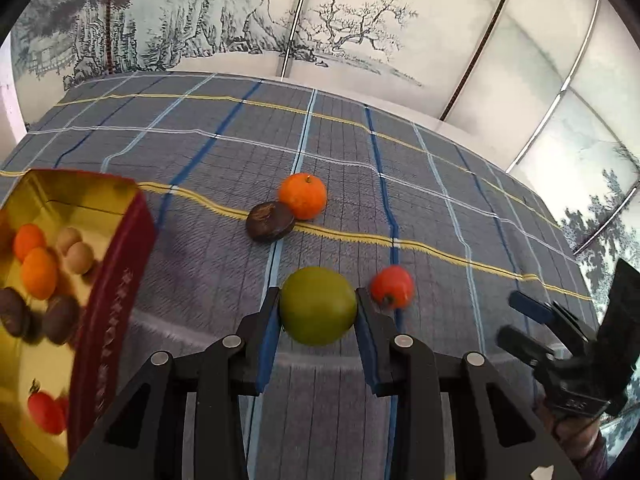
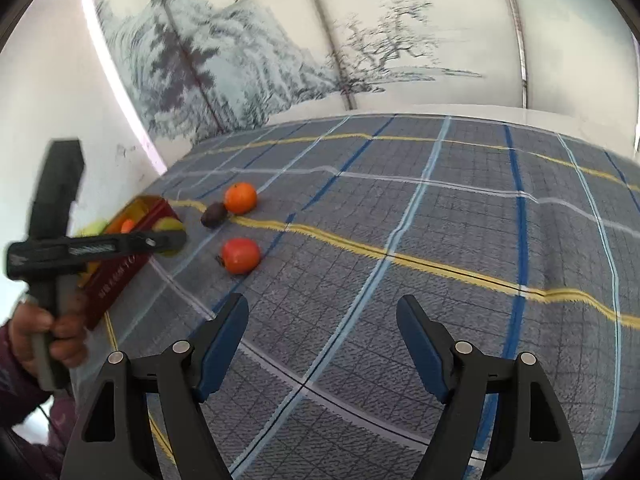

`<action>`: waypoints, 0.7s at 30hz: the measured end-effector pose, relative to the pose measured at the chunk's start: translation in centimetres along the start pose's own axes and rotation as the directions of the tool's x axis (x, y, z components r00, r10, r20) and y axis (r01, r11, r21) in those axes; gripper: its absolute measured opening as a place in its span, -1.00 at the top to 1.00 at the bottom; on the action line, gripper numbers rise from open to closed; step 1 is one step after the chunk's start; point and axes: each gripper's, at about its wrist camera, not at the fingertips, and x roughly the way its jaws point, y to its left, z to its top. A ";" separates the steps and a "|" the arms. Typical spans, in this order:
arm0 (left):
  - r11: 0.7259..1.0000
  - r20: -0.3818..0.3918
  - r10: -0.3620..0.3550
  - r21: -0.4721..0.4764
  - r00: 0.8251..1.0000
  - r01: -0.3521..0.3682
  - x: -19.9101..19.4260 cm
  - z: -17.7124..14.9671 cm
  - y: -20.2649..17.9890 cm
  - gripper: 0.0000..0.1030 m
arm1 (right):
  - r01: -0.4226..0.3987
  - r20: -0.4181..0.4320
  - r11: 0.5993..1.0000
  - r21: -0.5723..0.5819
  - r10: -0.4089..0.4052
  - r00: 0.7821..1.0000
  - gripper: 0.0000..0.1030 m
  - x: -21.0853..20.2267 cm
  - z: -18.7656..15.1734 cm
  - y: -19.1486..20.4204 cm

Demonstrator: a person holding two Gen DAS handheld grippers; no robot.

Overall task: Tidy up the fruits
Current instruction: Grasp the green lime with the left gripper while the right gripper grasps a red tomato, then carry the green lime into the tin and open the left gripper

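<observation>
My left gripper (image 1: 317, 305) is shut on a green round fruit (image 1: 318, 312) and holds it above the cloth, right of a red box with a gold inside (image 1: 116, 280). The box holds oranges, brown fruits, pale round fruits and red ones. On the cloth lie an orange (image 1: 303, 195), a dark brown fruit (image 1: 270, 222) touching it, and a red persimmon-like fruit (image 1: 392, 287). My right gripper (image 2: 322, 320) is open and empty above the cloth. In the right wrist view I see the left gripper (image 2: 168, 240) with the green fruit (image 2: 170, 227) by the box (image 2: 120, 276), the orange (image 2: 240, 197), the brown fruit (image 2: 214, 214) and the red fruit (image 2: 240, 255).
A grey plaid tablecloth (image 2: 440, 240) with blue, white and yellow stripes covers the table. A wall with an ink landscape painting (image 1: 200, 20) stands behind it. The right gripper shows at the right edge of the left wrist view (image 1: 552, 332).
</observation>
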 end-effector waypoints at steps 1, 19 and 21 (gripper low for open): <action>1.000 0.002 -0.003 -0.005 1.000 0.003 -0.5 -0.2 0.1 0.40 | -0.021 -0.005 1.000 -0.019 0.021 1.000 -0.49 0.1 0.3 0.6; 1.000 0.061 0.007 -0.024 0.998 -0.006 -5.6 -2.1 2.3 0.39 | -0.043 -0.172 0.960 -0.276 -0.006 0.985 0.27 9.9 3.8 7.7; 1.000 0.069 0.019 -0.022 0.997 -0.018 -5.9 -2.3 2.4 0.39 | -0.042 -0.168 0.959 -0.279 -0.006 0.986 0.27 9.6 3.6 8.0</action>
